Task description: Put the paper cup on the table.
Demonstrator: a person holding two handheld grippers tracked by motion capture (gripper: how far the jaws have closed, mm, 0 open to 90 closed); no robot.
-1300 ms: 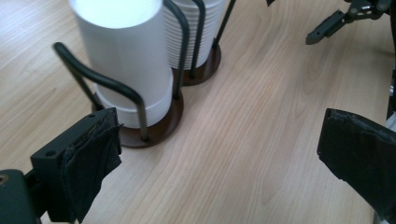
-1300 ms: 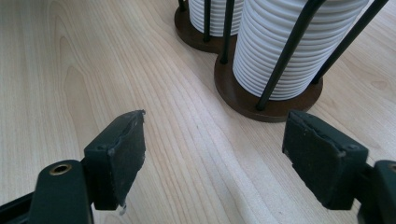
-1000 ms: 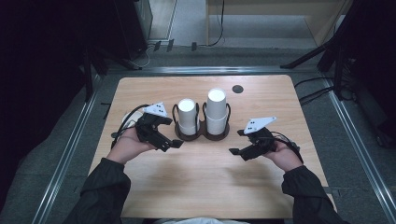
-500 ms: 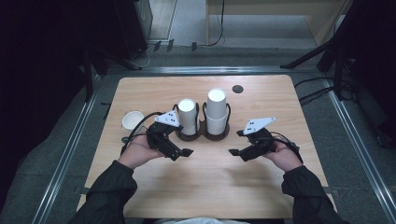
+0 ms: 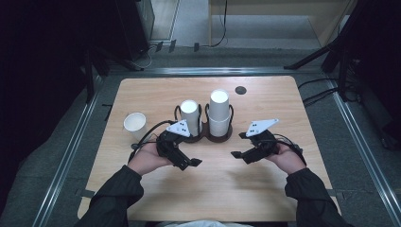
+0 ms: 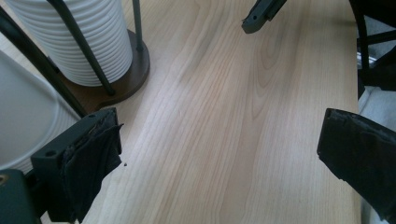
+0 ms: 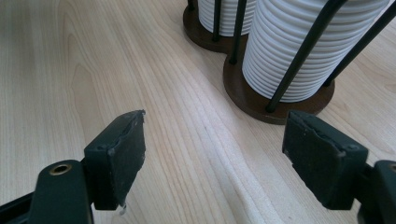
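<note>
A dark wire holder on a brown base stands mid-table with two stacks of white paper cups: a shorter left stack and a taller right stack. One single white cup stands upright on the wood to the left. My left gripper is open and empty just in front of the left stack. In the left gripper view its jaws frame bare wood, with a ribbed stack to the side. My right gripper, also open and empty, sits right of the holder; its jaws point at the stack.
The wooden table has a small dark round hole at the back right. Metal rails run along both sides on the floor. The right gripper's jaw tip pokes in at the top of the left gripper view.
My left gripper has moved right and toward me, away from the table's left side. The single cup now stands uncovered where it had been. The right gripper has hardly moved.
</note>
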